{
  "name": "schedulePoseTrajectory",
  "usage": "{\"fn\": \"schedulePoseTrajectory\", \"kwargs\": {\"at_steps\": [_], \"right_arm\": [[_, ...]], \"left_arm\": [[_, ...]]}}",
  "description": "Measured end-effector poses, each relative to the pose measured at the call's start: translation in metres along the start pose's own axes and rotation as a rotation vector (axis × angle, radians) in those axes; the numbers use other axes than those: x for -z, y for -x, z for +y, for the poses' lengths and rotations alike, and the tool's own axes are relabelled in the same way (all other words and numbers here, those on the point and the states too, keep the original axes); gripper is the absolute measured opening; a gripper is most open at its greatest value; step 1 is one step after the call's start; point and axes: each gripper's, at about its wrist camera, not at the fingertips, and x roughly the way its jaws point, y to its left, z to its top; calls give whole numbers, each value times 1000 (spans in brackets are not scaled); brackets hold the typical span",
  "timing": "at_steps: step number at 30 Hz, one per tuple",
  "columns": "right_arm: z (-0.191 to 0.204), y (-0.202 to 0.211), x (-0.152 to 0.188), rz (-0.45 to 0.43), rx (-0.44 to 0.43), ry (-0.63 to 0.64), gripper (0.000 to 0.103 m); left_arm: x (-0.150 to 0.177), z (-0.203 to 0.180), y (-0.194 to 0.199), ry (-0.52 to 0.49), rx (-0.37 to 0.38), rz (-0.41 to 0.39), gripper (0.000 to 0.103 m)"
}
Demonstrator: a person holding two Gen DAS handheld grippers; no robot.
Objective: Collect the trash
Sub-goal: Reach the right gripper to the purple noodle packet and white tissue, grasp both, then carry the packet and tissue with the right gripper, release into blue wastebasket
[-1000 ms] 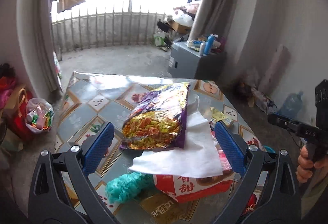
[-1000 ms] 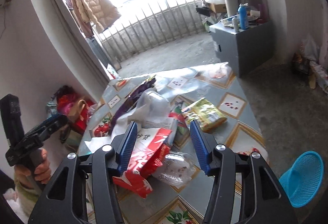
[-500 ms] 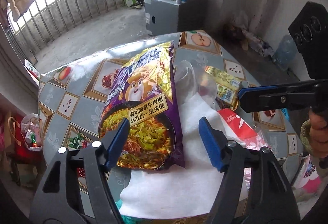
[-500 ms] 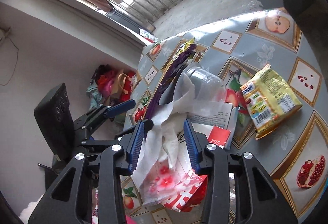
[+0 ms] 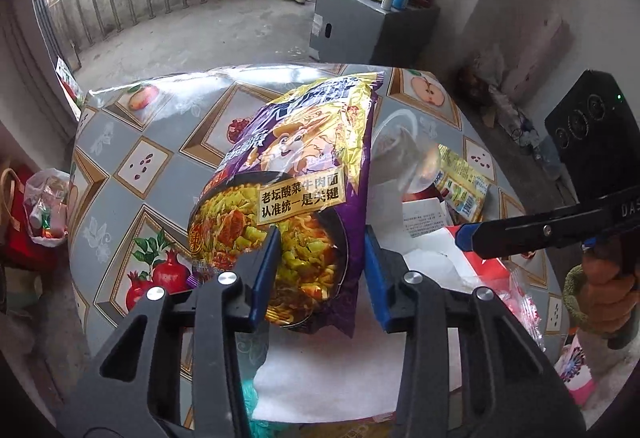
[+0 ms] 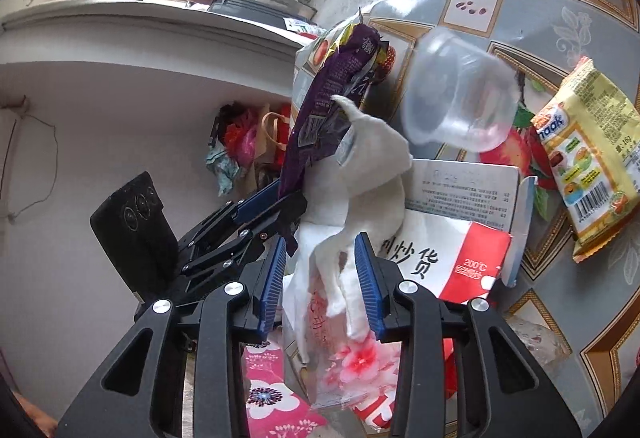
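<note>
**Both grippers down in the trash pile, nothing clamped yet**

Purple noodle bag (image 5: 304,189) lies on top of the pile on the table (image 5: 160,141), bottom end toward me. My left gripper (image 5: 320,266) straddles that bottom end: left blue pad (image 5: 266,270) overlaps the bag's printed face, right pad just off the bag's right edge. Jaws part-open, can't confirm either pad is pressing. In the right wrist view the same bag (image 6: 328,105) shows edge-on, with the left gripper (image 6: 276,205) at its lower end.

White paper towel (image 5: 352,366) is spread under the bag and runs toward me. My right gripper (image 6: 322,278) has a twisted-up fold of that towel (image 6: 360,189) between its pads; jaws narrowed, gap visible on both sides, so not squeezing it as far as I can see.

Around that:
- clear plastic cup (image 6: 460,97) on its side, just right of the purple bag, touching the towel's top
- red/white snack bag (image 6: 452,250) under the towel, right of my right gripper
- yellow snack pack (image 6: 592,165) flat on the table, further right, apart from the pile
- pink floral wrapper (image 6: 352,358) beneath the right gripper
- teal mesh scrap (image 5: 248,394) at near edge, mostly hidden by the left gripper

Off-table: grey cabinet (image 5: 360,25) w/ bottles by the balcony railing.
</note>
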Motion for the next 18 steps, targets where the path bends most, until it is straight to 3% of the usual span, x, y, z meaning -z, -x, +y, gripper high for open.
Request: {"fn": "schedulePoseTrajectory", "kwargs": {"at_steps": [5,14,16,17,18], "right_arm": [[9,-8,-6,8,2,-3,36],[14,-28,4,67,53,8,36],[16,-31,3,74,75,22,36],[16,-34,2,78,88,24,36],[16,-37,1,83,99,27,27]], "left_arm": [[-2,16,14,65,29,-48,36],[-3,39,26,97,-45,-117,24],[-2,42,28,95,-53,-129,17],[-1,43,29,93,-57,-133,16],[-1,43,30,93,-63,-139,14]]}}
